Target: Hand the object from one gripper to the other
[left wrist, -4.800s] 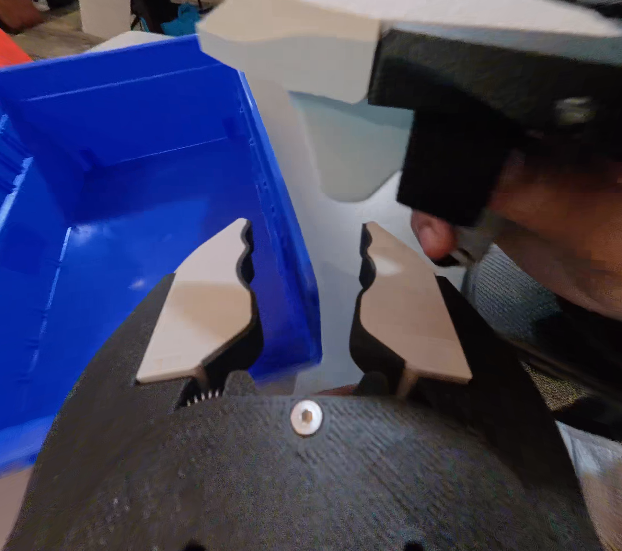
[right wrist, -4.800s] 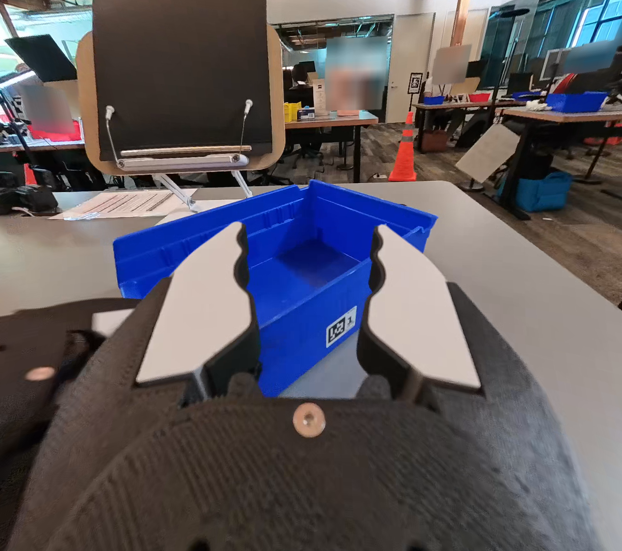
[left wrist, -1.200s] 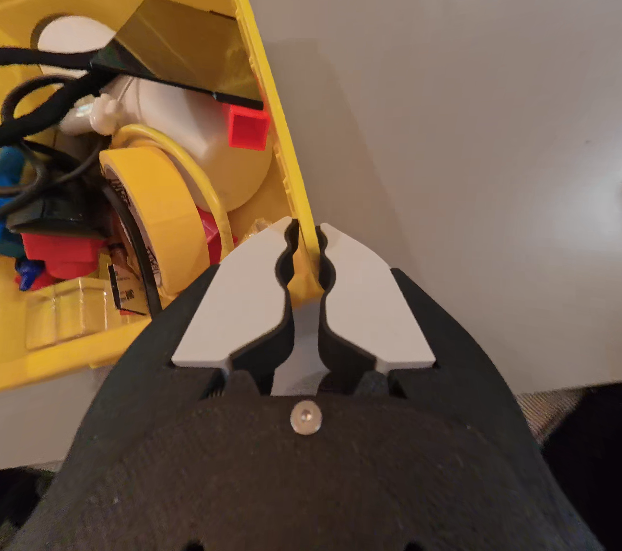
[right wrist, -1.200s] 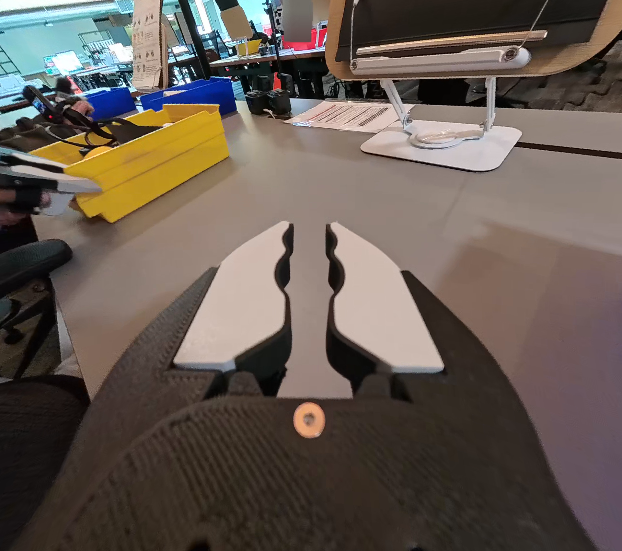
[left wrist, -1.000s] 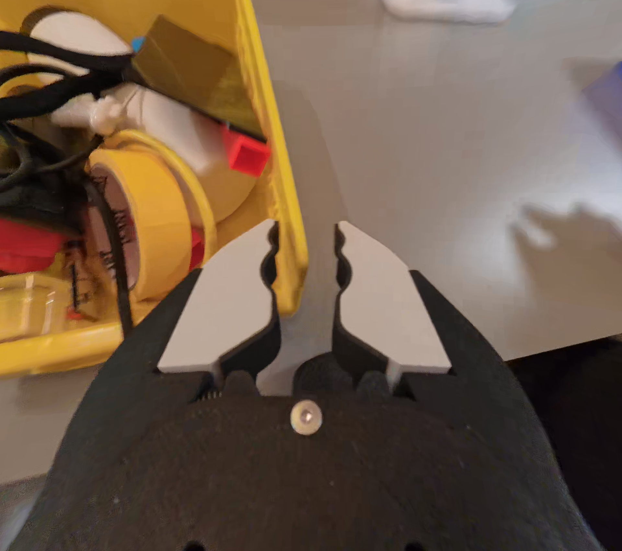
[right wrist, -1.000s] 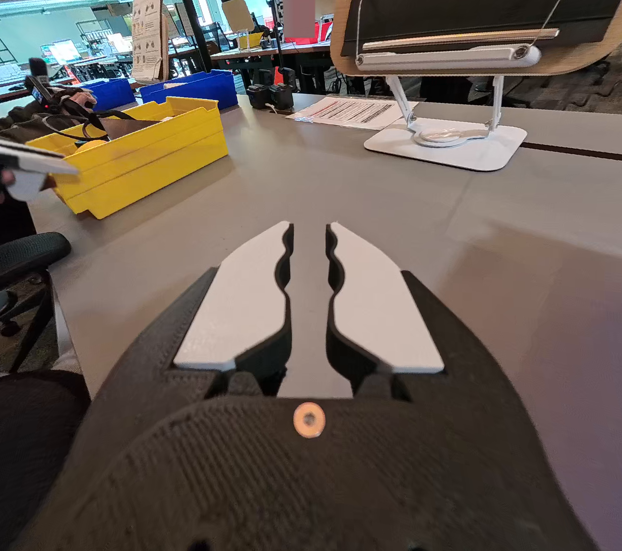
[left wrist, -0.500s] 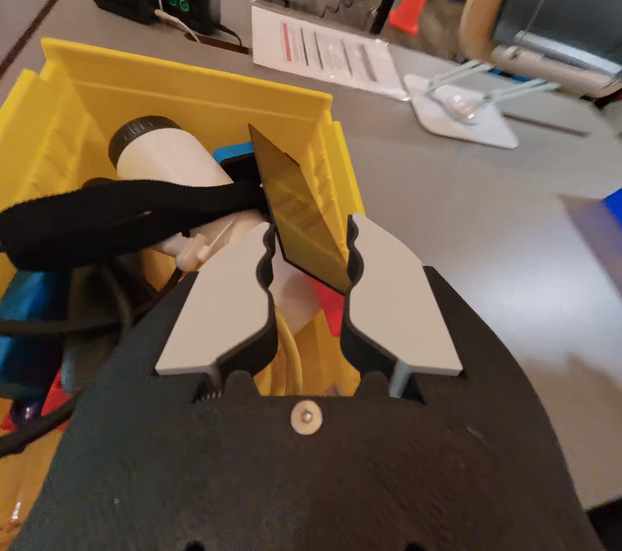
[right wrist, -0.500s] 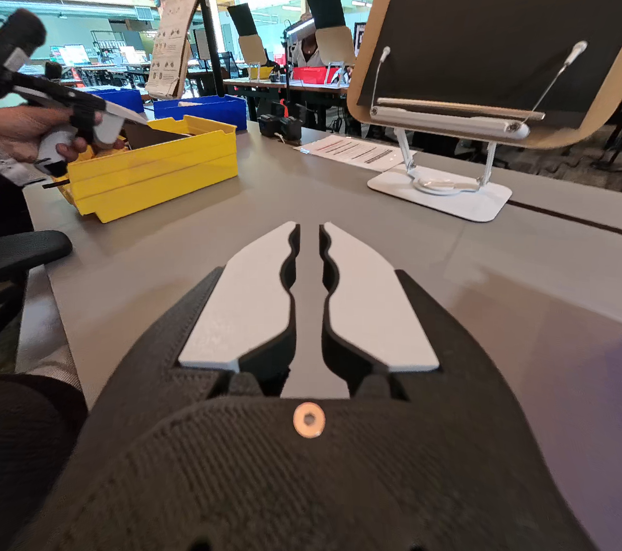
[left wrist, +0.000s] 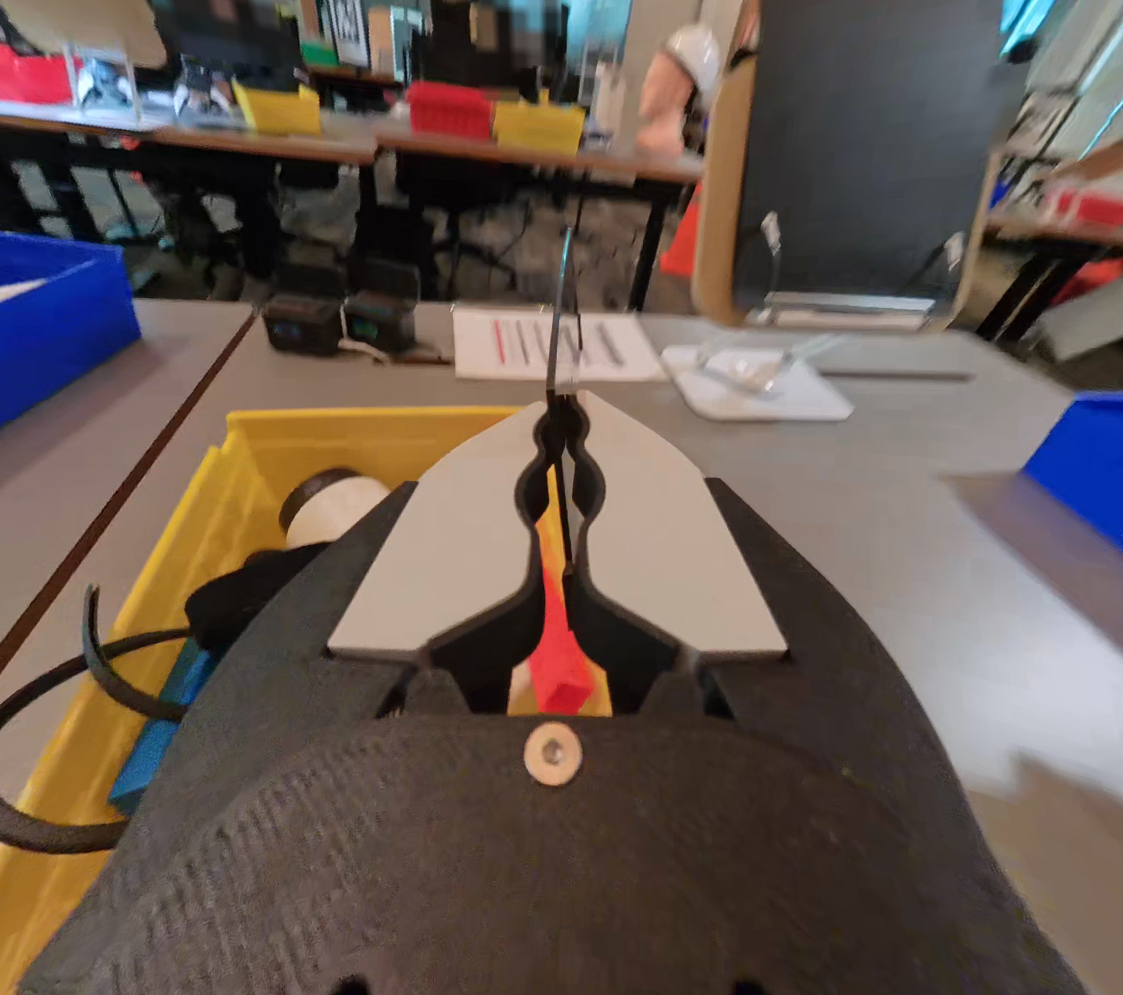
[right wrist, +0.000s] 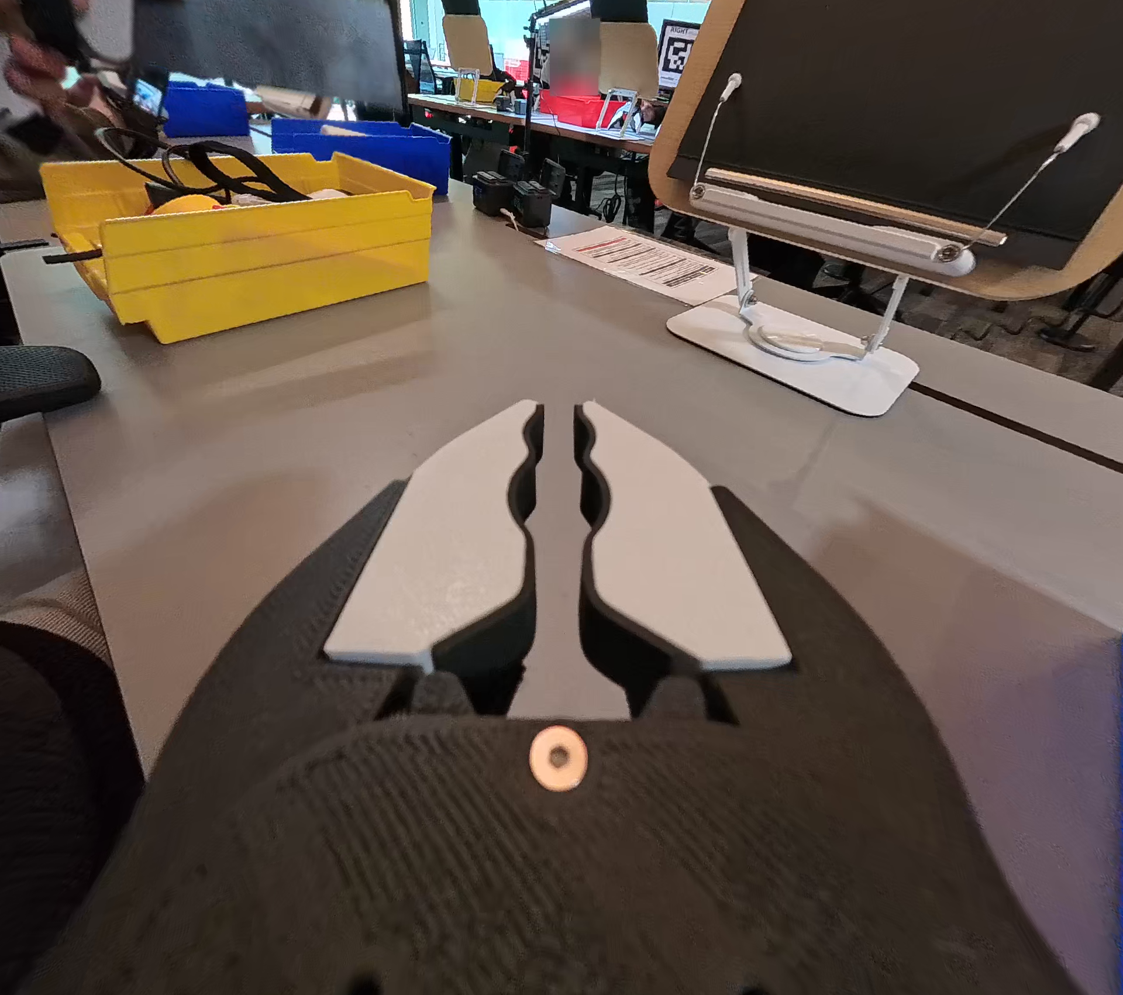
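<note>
Grey table (right wrist: 377, 419) spans both views, largest thing here. Tilted black board on a wood-backed stand (right wrist: 911, 54) sits far right, white base (right wrist: 802, 352) on the table. Yellow bin (right wrist: 243, 248) is far left in the right wrist view, full of clutter: black straps (right wrist: 231, 169), a yellow rounded item, a white bottle with black cap (left wrist: 331, 504), a red block (left wrist: 559, 656), a blue piece at its near left. Blue bin (right wrist: 364, 142) lies behind the yellow one; another blue bin's corner (left wrist: 1081, 467) shows at right in the left wrist view. Printed sheet (right wrist: 644, 258) lies flat between yellow bin and stand base, two small black devices (left wrist: 340, 321) just left of it. Left gripper (left wrist: 562, 410) is held above the yellow bin's near right part, fingers clenched on a thin dark flat sheet (left wrist: 564, 297), seen edge-on, standing upright out past the fingertips. In the right wrist view that same sheet (right wrist: 267, 42) shows blurred as a dark rectangle held up at top left over the yellow bin, a hand (right wrist: 36, 48) at its left end. Right gripper (right wrist: 558, 410) hovers over bare table, well apart from the sheet, fingers nearly together with a narrow gap, grasping nothing.
</note>
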